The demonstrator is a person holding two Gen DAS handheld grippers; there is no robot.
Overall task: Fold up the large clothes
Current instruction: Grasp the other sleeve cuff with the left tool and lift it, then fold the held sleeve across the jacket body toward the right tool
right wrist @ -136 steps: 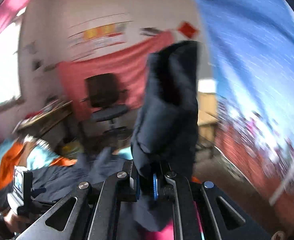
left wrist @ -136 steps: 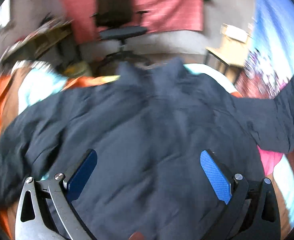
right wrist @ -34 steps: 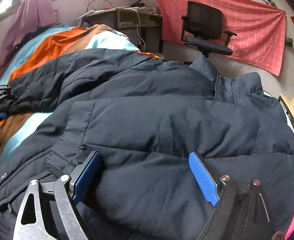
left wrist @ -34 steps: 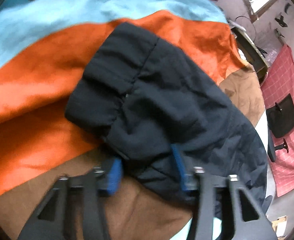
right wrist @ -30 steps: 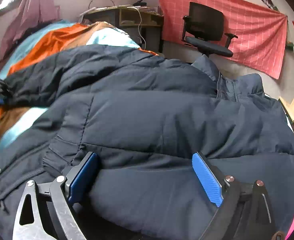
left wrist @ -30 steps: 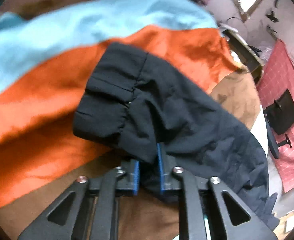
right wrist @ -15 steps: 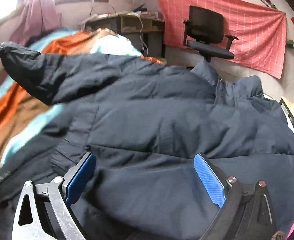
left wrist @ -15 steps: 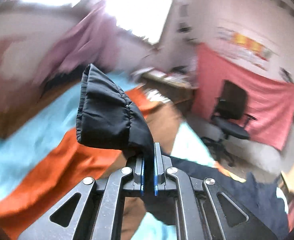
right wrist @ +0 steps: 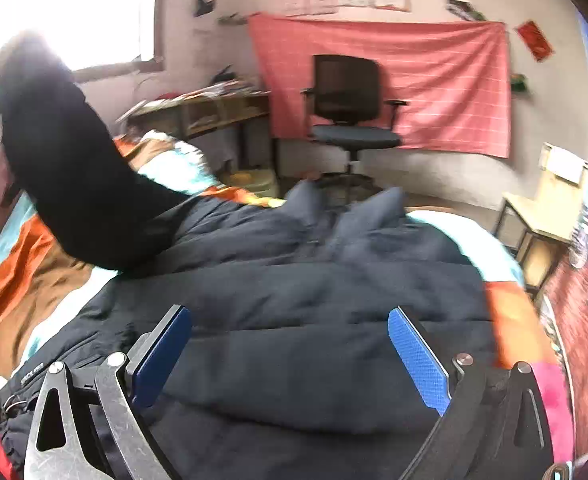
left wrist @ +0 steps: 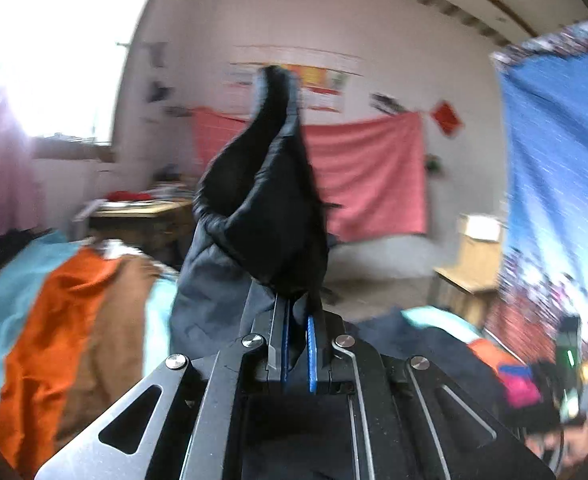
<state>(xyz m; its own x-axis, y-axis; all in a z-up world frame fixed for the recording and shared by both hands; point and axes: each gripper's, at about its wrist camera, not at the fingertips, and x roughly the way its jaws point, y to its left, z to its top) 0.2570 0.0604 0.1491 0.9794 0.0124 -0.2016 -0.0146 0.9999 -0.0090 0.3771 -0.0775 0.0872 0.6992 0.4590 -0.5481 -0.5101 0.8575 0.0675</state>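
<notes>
A dark navy padded jacket (right wrist: 294, 300) lies spread on a bed with its collar toward the far end. My left gripper (left wrist: 297, 320) is shut on the cuff of the jacket's left sleeve (left wrist: 266, 208) and holds it up in the air. In the right wrist view that sleeve (right wrist: 66, 168) rises from the jacket's shoulder to the upper left. My right gripper (right wrist: 290, 356) is open and empty, low over the jacket's body near the hem, its blue pads (right wrist: 417, 356) wide apart.
The bed has an orange, brown and light blue striped cover (right wrist: 26, 280). A black office chair (right wrist: 349, 108) stands before a pink wall cloth (right wrist: 433, 80). A desk (right wrist: 202, 112) is at the left, a small wooden table (right wrist: 549, 204) at the right.
My left gripper closed on the sleeve cuff on the bed and has lifted it high, swinging toward the jacket's body. My right gripper stayed open over the jacket and tilted up slightly.
</notes>
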